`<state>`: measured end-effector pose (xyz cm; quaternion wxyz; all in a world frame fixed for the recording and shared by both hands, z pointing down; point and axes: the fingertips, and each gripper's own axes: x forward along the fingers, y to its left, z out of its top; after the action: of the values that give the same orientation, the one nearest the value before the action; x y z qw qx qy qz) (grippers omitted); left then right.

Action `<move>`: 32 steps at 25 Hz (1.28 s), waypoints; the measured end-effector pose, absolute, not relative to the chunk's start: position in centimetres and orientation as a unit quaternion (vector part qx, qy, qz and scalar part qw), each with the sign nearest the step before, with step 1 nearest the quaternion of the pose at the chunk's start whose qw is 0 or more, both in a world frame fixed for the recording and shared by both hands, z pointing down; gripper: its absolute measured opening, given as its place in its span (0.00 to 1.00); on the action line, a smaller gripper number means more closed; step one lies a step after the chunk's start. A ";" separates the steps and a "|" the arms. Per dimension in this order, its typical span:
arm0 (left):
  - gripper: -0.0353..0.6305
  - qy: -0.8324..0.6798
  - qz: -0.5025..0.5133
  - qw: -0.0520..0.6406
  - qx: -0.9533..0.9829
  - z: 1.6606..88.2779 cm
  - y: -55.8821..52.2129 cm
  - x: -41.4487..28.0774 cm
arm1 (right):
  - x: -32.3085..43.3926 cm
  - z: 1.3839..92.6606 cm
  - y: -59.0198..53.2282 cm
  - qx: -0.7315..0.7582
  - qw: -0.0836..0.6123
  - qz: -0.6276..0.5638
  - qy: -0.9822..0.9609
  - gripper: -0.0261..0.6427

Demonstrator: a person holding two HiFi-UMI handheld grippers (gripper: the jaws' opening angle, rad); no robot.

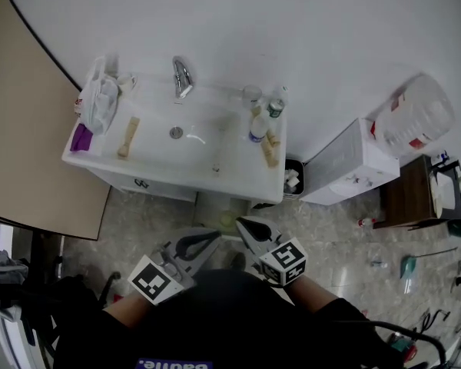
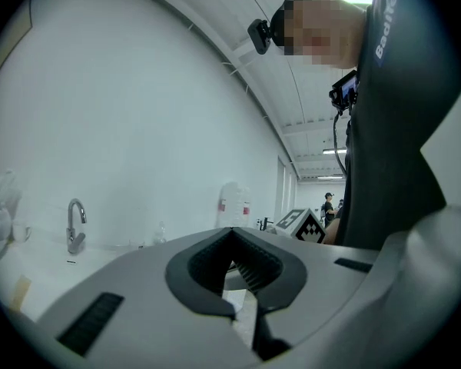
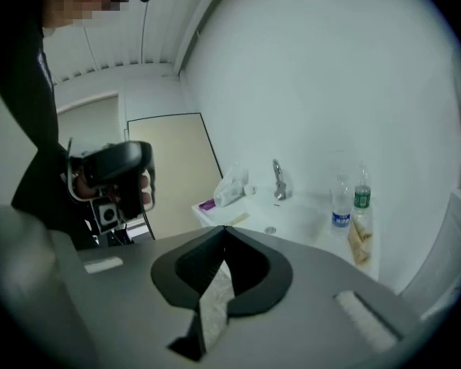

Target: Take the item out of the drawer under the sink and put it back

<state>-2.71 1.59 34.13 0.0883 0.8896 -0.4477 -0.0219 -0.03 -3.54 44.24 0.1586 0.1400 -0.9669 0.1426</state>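
Jaws of the left gripper [image 1: 213,237] and right gripper [image 1: 243,225] are clenched empty. Both are held near the body, tips converging toward the sink [image 1: 157,146].

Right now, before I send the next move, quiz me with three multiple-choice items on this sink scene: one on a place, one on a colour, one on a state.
1. Where do the bottles stand on the sink?
A. At its right end in the head view
B. At its left end
C. On the floor below it

2. What colour is the flat item on the sink's left corner?
A. Green
B. Purple
C. Orange

3. How do the right gripper's jaws stand?
A. Wide open
B. Shut on a bottle
C. Shut with nothing between them

Answers:
1 A: the bottles cluster at the right end of the sink top.
2 B: it shows purple beside the white bag.
3 C: in the right gripper view the tips meet and nothing sits between the pads.
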 end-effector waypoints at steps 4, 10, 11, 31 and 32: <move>0.06 -0.443 -0.027 0.085 0.892 33.8 1.3 -2.4 | 0.3 39.6 -2.4 0.124 0.126 0.133 -0.975 0.04; 0.06 -0.435 -0.022 0.086 0.896 33.9 1.1 -1.9 | 0.8 35.5 -0.8 0.120 0.072 0.077 -0.987 0.04; 0.06 -0.433 -0.022 0.086 0.897 33.9 1.0 -1.8 | 0.8 35.5 -0.6 0.119 0.071 0.075 -0.988 0.04; 0.06 -0.420 -0.011 0.086 0.903 34.3 1.0 0.2 | 2.0 36.2 -0.1 0.106 0.057 0.093 -0.988 0.04; 0.06 -0.421 -0.010 0.087 0.903 34.3 1.1 0.2 | 2.0 36.3 0.0 0.105 0.057 0.092 -0.989 0.04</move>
<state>0.21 1.06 34.33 0.0869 0.9030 -0.4207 -0.0095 1.97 -0.03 36.25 0.0568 0.1048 -0.9886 0.0922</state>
